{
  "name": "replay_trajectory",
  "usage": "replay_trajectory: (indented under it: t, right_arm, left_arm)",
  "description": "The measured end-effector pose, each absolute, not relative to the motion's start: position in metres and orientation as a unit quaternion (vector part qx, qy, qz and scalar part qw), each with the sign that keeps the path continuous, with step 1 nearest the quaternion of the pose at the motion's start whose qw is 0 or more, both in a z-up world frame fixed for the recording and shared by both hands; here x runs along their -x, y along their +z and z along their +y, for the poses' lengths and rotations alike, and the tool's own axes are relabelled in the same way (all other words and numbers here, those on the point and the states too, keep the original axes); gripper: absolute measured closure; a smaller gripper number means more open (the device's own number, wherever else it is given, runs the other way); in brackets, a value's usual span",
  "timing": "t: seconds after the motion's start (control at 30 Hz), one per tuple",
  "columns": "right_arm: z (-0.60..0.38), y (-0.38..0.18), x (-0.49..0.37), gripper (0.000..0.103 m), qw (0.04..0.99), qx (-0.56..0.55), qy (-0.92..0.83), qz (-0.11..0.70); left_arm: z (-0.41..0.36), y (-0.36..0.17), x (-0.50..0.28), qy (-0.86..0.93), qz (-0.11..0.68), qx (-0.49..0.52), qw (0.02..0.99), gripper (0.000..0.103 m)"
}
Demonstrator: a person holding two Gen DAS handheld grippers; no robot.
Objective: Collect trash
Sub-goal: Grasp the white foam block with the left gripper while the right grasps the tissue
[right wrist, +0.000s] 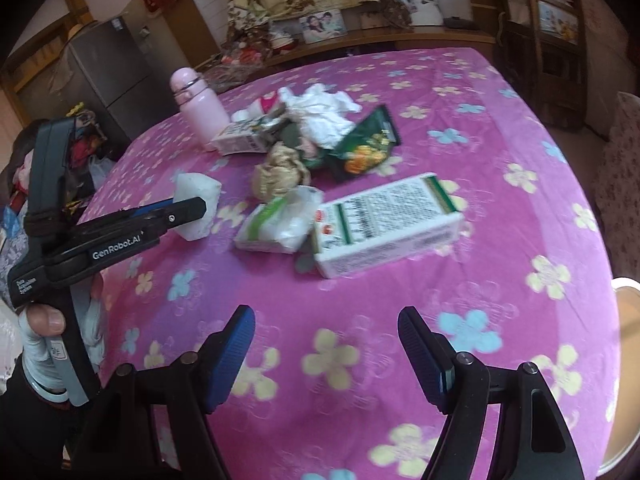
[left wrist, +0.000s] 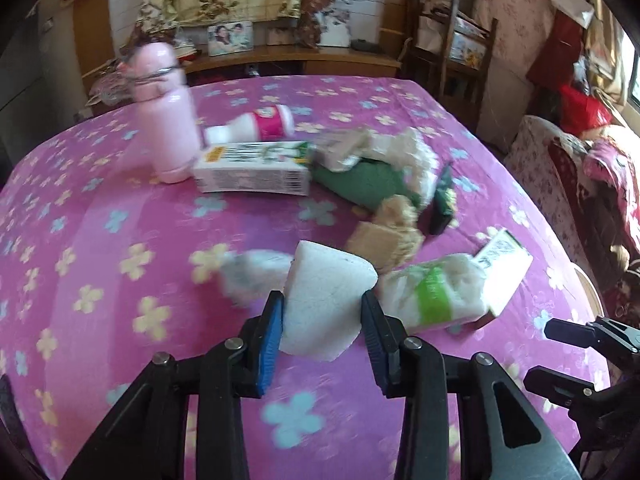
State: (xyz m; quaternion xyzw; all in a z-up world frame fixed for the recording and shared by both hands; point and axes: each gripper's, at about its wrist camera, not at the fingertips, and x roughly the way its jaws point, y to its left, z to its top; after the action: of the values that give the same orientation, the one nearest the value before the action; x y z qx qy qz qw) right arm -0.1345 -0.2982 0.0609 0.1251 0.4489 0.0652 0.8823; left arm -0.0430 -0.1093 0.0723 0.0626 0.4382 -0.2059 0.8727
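My left gripper [left wrist: 324,320] is shut on a white foam block [left wrist: 326,288], blue pads pressed against both its sides just above the pink flowered tablecloth [left wrist: 120,280]. In the right wrist view the same foam block [right wrist: 200,194] sits at the left gripper's tip [right wrist: 192,208], held by a gloved hand [right wrist: 44,332]. My right gripper [right wrist: 326,344] stands open over bare cloth, with nothing between its fingers. Ahead of it lie a white carton [right wrist: 388,224], a tissue pack [right wrist: 280,220], a crumpled brown paper [right wrist: 278,172], a green snack bag [right wrist: 366,148] and crumpled white paper [right wrist: 320,112].
A pink bottle [left wrist: 166,120] stands at the back left beside a lying yogurt bottle [left wrist: 260,124] and a second carton [left wrist: 252,168]. A plate rim [right wrist: 628,360] shows at the right table edge. Chairs and cluttered furniture surround the table.
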Motion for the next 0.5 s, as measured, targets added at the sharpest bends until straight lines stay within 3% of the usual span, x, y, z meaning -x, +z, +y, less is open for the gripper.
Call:
replay_trajectory:
  t: [0.5]
  right_arm:
    - [-0.196,0.070,0.041,0.026,0.880,-0.074,0.173,0.437]
  left_arm:
    - [-0.005,0.076,0.044,-0.133,0.446,-0.014,0.885,0.063]
